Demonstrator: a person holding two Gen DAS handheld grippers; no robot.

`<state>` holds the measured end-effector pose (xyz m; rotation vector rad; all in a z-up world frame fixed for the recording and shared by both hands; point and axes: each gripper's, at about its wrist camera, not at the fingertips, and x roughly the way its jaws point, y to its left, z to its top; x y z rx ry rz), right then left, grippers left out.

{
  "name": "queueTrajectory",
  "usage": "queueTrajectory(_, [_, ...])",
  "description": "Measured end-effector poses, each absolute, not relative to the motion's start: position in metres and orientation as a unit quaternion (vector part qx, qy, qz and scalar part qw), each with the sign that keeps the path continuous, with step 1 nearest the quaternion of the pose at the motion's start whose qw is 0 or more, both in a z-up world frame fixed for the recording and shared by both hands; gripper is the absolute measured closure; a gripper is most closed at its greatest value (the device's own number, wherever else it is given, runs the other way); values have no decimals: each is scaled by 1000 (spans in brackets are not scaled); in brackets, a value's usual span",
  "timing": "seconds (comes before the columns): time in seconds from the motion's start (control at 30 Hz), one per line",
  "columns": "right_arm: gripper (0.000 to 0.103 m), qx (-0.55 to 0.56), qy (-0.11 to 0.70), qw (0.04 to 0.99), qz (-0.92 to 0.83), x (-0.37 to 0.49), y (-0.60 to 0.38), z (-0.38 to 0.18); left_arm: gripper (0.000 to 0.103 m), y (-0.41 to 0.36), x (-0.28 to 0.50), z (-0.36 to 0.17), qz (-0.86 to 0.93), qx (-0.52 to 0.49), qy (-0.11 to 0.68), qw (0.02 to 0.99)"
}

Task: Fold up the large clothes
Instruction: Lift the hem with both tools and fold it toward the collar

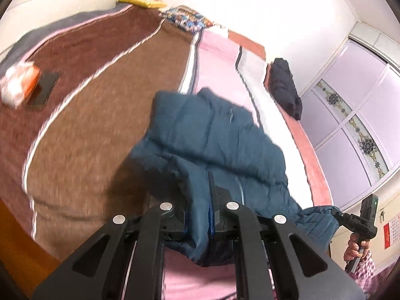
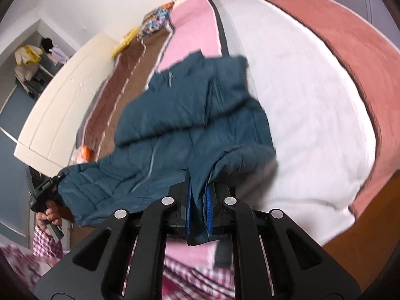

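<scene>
Above the bed covered with brown, pink and white striped blankets (image 1: 100, 115), a teal quilted puffer jacket (image 1: 212, 137) hung between two grippers. From the left wrist camera, the left gripper (image 1: 210, 215) was clenched on a fold of the jacket's edge, and the padded body spread away toward 12 o'clock. At 4 o'clock from it, the right gripper (image 1: 336, 215) pinched another part of the same hem, with a hand (image 1: 356, 246) on its handle and a checked sleeve (image 1: 365, 268) below. From the right wrist camera, the right gripper (image 2: 198, 212) was clamped on the teal fabric between blue pads (image 2: 208, 212). The left gripper (image 2: 58, 177) was at 9 o'clock, gripping the jacket too. A dark folded garment (image 1: 285, 87) lay on the bed at 1 o'clock of the jacket, well apart from it.
</scene>
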<state>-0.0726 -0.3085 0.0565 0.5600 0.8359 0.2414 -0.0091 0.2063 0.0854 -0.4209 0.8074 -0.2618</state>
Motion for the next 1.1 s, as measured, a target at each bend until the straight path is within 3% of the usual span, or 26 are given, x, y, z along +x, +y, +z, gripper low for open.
queueTrajectory(0.3, [93, 274, 360, 886, 104, 5, -337, 112, 92, 196, 66, 134, -127, -189, 357, 906])
queueTrajectory(0.6, [93, 296, 361, 881, 76, 116, -357, 133, 92, 187, 166, 136, -104, -211, 374, 897])
queueTrajectory(0.8, [93, 290, 362, 885, 35, 189, -369, 123, 92, 177, 233, 126, -73, -192, 391, 897])
queueTrajectory(1.1, [93, 310, 404, 861, -13, 298, -386, 65, 92, 170, 331, 73, -41, -199, 426, 882])
